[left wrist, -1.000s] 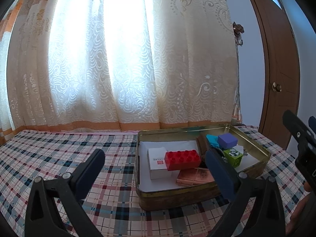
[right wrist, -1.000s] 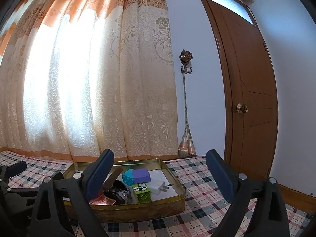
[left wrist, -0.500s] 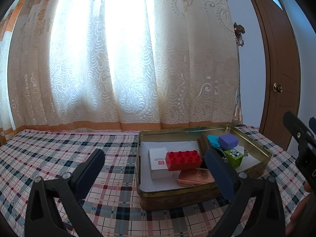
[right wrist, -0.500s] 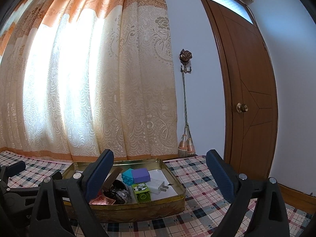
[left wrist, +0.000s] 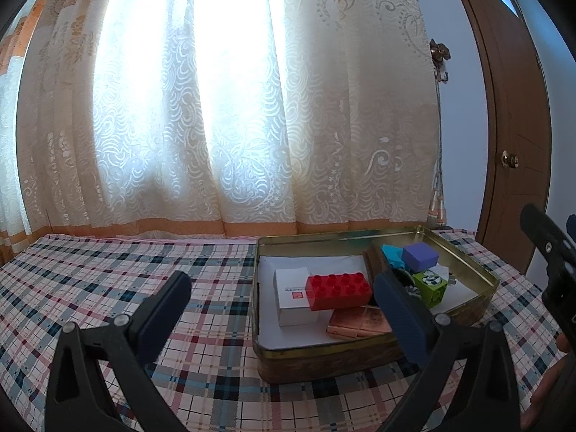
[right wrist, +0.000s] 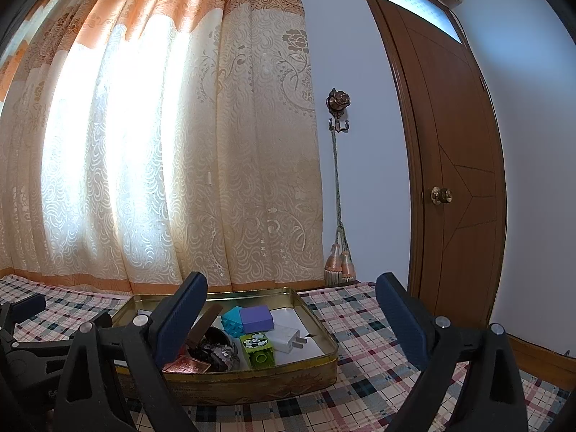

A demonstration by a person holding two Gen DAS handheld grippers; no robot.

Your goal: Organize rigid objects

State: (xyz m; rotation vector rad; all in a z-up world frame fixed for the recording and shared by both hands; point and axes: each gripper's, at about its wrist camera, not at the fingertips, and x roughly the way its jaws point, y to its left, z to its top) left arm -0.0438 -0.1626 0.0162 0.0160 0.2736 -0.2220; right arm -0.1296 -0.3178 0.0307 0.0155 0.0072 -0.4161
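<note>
As shown, one tin (left wrist: pixel 363 354), one red brick (left wrist: pixel 338 291).

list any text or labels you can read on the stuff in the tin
white box: a dark line of print above a small red square mark, too small to read.
green brick: a black-and-white cartoon picture, no words.
dark round object: a tiny white mark, unreadable.
Nothing else in the tin shows lettering.
</note>
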